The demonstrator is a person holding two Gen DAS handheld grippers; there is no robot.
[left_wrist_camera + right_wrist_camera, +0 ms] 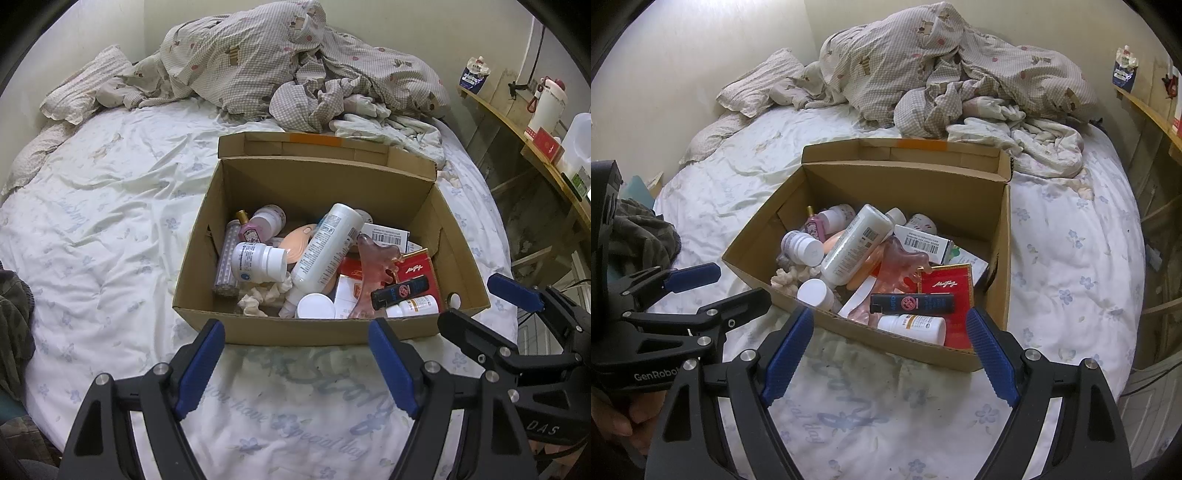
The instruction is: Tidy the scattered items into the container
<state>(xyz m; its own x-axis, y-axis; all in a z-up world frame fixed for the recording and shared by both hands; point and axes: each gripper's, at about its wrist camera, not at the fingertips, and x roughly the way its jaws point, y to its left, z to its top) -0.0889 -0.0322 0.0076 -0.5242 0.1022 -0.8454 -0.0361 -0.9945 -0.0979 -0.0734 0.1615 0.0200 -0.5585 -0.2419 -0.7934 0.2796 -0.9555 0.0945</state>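
Fingers (393, 373) of both grippers wide, empty, angled down at open brown cardboard box (295, 330) on bed. Right view alone shows hand (617, 417) at 8 o'clock.

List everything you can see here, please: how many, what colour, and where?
box: one, brown cardboard, open, on the bed
tall bottle: one, white, lying across the pile in the box
pill bottles: at least two, white, in the box
lighter: one, black, in the box's near right corner
red packet: one, under the lighter
pink scraper: one, in the box, mid-right
perfume bottle: one, pink, at the box's back left
sheet: one, white with blue flowers, on the bed
quilt: one, checked grey, bunched behind the box
pillow: one, far left
shelf: one, wooden, right, bearing containers
left gripper: open, empty
right gripper: open, empty
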